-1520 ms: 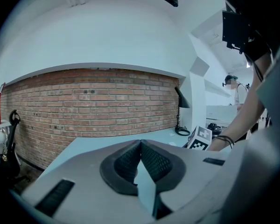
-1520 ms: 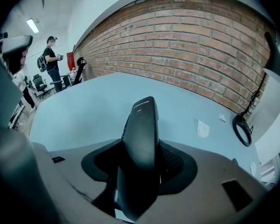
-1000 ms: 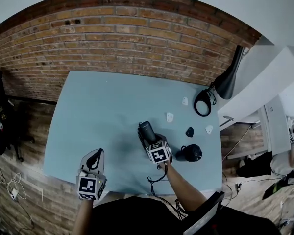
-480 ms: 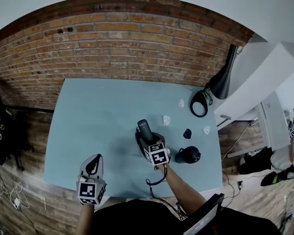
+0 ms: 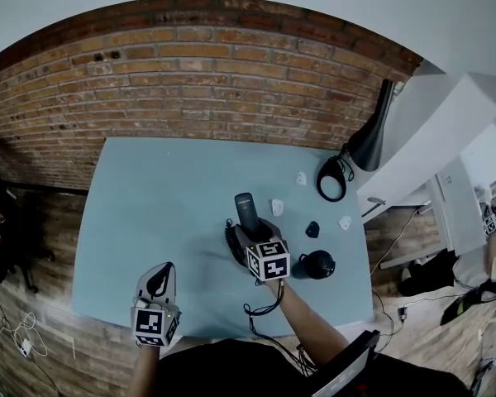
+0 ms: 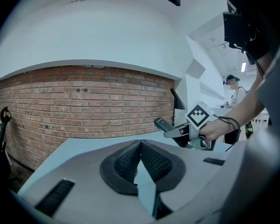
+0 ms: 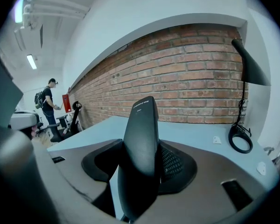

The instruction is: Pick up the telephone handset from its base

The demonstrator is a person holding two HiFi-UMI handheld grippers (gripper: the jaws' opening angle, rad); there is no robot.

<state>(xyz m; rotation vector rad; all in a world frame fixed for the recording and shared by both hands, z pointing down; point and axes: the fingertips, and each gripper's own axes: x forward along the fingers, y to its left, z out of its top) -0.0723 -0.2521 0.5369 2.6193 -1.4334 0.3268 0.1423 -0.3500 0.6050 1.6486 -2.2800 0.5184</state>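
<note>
Now the handset (image 5: 246,211) sits higher and more tilted up than a second ago. It is just left of the dark round thing I take for the base (image 5: 318,265), apart from it and not touching. Right gripper (image 5: 250,235) has risen with it, jaws pinching the handset's lower body on both sides; grip unchanged. Left gripper (image 5: 159,278) is well left of the base, unmoved, pads pressed together on nothing. Judgement: the lift is as good as done, since the handset is clear of the base. What remains is to hold it steady.
</note>
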